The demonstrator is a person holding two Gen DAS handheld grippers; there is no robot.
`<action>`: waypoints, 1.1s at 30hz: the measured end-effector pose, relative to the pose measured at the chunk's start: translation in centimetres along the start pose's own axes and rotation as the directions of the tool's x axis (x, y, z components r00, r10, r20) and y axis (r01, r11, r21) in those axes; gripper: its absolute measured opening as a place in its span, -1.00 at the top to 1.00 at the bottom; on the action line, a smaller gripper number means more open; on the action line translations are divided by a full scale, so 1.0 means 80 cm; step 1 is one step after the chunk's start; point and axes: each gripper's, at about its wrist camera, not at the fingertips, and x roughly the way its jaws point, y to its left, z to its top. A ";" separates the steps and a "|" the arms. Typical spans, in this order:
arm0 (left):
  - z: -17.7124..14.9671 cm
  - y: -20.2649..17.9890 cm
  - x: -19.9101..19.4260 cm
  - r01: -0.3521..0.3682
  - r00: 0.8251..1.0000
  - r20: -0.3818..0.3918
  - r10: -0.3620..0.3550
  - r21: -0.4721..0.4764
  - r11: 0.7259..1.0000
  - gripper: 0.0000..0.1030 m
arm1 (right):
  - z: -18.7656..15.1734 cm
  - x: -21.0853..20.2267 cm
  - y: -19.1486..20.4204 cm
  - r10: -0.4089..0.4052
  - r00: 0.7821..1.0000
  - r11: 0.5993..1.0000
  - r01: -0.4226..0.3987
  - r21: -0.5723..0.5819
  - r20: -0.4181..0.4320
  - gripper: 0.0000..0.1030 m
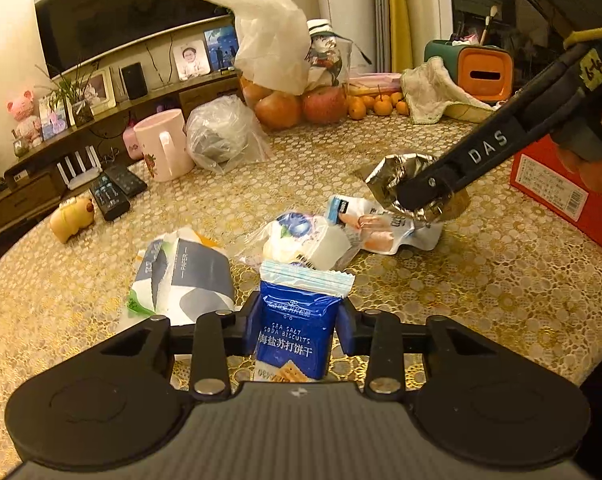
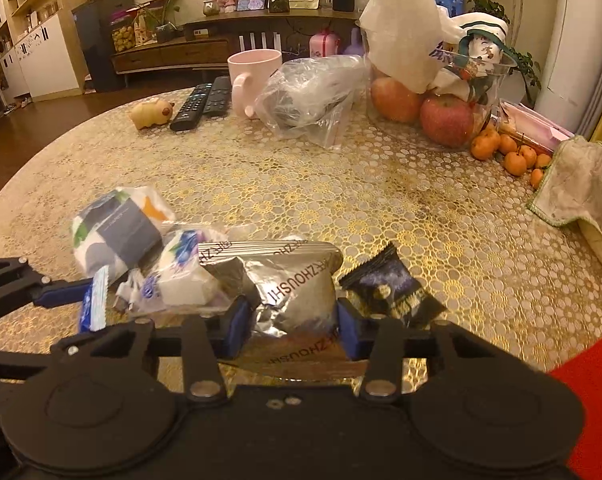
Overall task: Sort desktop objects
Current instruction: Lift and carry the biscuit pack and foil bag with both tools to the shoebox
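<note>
left wrist view, left to right: pig figurine (image 1: 72, 218) and two remotes (image 1: 117, 188) at mid left on the gold lace table (image 1: 481, 280), pink mug (image 1: 165, 144) above them, clear plastic bag (image 1: 225, 134) next to it. tissue pack (image 1: 189, 280) lower left of centre. left gripper (image 1: 299, 326) at bottom centre, jaws clamped on the blue soda biscuit packet (image 1: 295, 334), packet upright between the blue pads. blueberry snack pack (image 1: 305, 240) just behind it, sausage packet (image 1: 381, 226) right of that. right gripper (image 1: 425, 196) comes in from upper right, jaws pinching the silver foil bag (image 1: 397, 176) mid right. red box (image 1: 561, 196) at right edge. right wrist view: left gripper at left edge, foil bag clamped at bottom centre, black candy wrapper (image 2: 393, 288) touching it on the right. apples (image 2: 445, 120) and small oranges (image 2: 509, 152) upper right, cloth (image 2: 581, 184) at right edge.
</note>
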 end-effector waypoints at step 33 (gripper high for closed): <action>0.054 -0.109 -0.138 0.037 0.990 0.132 -0.043 0.052 0.998 0.32 | -0.091 -0.220 -0.026 -0.017 0.991 0.996 0.005 0.085 0.136 0.14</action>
